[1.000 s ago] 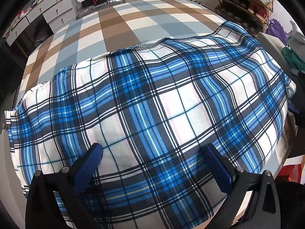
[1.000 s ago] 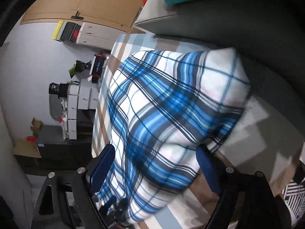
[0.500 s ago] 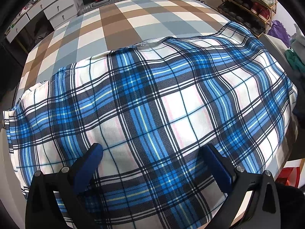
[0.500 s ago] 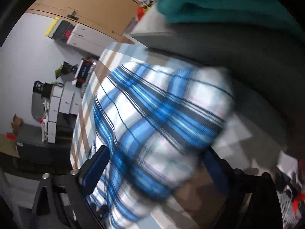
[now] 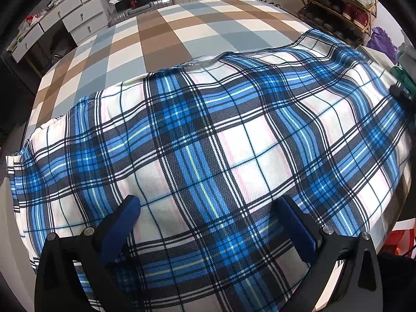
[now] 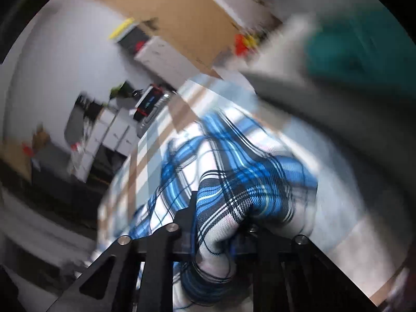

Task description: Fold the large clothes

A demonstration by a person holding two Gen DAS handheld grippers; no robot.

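Observation:
A large blue, white and black plaid garment (image 5: pixel 221 143) lies spread over the near end of a bed. My left gripper (image 5: pixel 208 213) hovers over its near part, pointing steeply down. It is open, its blue fingers (image 5: pixel 124 215) wide apart with flat cloth below them. In the blurred right wrist view, my right gripper (image 6: pixel 218 223) is closing on a bunched corner of the plaid garment (image 6: pixel 234 187). The fabric is pinched between the jaws and spills out below them.
The bed's brown, grey and white checked cover (image 5: pixel 182 31) stretches away behind the garment. White drawers (image 5: pixel 65 18) and a suitcase (image 5: pixel 145 7) stand at the far left, a shoe rack (image 5: pixel 338 2) at the far right. A grey padded surface (image 6: pixel 338 119) with teal cloth (image 6: pixel 358 46) is beside the right gripper.
The right gripper's jaws went from wide apart to closed on the garment's corner, and it rolled and rose. The left gripper stayed where it was.

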